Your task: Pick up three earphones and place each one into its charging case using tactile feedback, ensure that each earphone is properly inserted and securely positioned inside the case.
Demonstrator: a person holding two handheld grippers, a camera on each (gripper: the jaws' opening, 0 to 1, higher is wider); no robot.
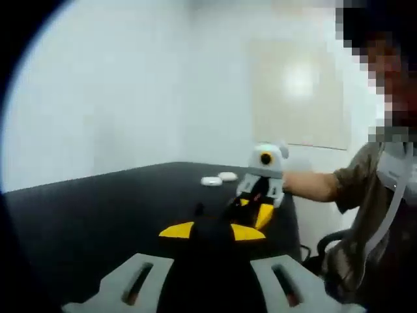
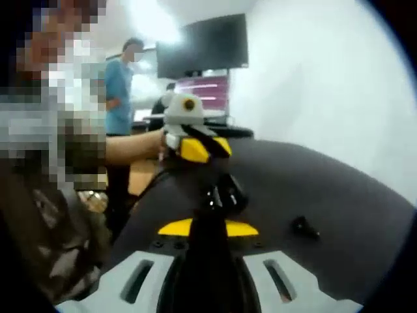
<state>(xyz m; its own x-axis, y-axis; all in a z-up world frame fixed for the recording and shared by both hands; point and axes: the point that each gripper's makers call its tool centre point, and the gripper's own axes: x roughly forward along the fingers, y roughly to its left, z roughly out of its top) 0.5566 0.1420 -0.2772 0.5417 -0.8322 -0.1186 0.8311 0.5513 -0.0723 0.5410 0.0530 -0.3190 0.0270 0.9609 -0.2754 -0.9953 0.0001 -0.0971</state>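
My left gripper (image 1: 212, 225) rises from the bottom of the left gripper view, its black fingers pressed together, shut, over a black table (image 1: 98, 215). Two small white rounded pieces (image 1: 219, 178) lie at the table's far edge. My right gripper (image 1: 257, 203) comes in from the right, held by a person's hand, its yellow-tipped fingers low over the table. In the right gripper view my right gripper (image 2: 209, 210) looks shut; a glossy black object (image 2: 226, 193) sits just past its tips, and contact is unclear. A small black earphone-like piece (image 2: 304, 227) lies to the right. The left gripper (image 2: 195, 147) hovers beyond.
A person (image 1: 371, 215) sits at the table's right side in the left gripper view. Another person in a blue shirt (image 2: 119, 85) stands in the background near a wall screen (image 2: 203, 45). A white wall (image 1: 111, 91) runs behind the table.
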